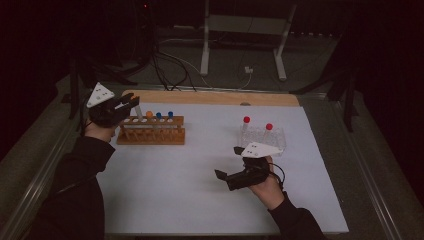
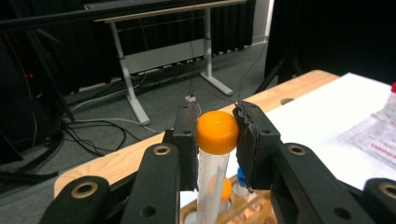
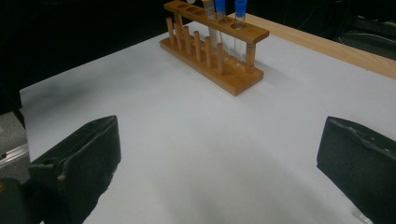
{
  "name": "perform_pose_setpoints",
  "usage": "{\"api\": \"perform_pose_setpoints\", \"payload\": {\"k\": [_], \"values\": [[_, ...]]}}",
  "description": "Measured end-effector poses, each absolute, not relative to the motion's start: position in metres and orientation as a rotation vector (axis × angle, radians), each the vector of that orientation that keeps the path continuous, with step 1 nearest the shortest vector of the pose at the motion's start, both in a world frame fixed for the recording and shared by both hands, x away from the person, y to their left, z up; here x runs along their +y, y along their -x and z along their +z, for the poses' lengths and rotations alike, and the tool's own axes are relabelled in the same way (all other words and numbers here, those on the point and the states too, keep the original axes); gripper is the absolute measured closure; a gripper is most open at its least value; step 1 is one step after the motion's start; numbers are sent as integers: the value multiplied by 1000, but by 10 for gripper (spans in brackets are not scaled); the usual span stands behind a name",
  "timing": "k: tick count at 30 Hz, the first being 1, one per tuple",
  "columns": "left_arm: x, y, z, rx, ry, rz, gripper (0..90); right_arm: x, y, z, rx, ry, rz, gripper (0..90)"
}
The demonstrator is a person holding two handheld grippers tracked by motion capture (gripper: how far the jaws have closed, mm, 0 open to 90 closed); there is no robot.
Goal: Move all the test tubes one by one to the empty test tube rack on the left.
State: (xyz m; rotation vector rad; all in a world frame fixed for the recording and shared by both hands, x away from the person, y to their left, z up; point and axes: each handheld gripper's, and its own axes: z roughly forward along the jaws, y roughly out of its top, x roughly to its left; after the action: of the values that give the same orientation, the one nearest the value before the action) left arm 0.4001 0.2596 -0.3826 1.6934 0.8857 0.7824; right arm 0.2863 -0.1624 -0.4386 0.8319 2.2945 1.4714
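Orange-capped tube (image 2: 216, 140) sits clamped in our left gripper (image 2: 215, 135) above the wooden rack (image 1: 151, 131), unseated; our right gripper (image 1: 235, 176) gapes empty; two red-capped tubes (image 1: 246, 120) wait.

The high view looks down and forward over the worktop (image 1: 200, 200), while both tongs' cameras sit low and close, sharing the wooden rack (image 3: 219, 70).

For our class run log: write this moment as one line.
left hand-held gripper: shut on orange-capped tube | over wooden rack | right hand-held gripper: open, empty
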Motion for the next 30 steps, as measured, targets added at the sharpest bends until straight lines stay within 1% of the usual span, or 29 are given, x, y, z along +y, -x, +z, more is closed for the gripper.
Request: {"api": "perform_pose_setpoints", "payload": {"k": [11, 19, 30], "values": [[261, -418, -409, 959, -1667, 766, 721, -165, -288, -440, 2291, -843, 1471, 0], [258, -424, -429, 998, -1693, 734, 720, -167, -289, -440, 2292, -854, 1477, 0], [258, -425, -447, 1032, -1697, 699, 720, -168, -289, -440, 2290, -860, 1479, 0]]}}
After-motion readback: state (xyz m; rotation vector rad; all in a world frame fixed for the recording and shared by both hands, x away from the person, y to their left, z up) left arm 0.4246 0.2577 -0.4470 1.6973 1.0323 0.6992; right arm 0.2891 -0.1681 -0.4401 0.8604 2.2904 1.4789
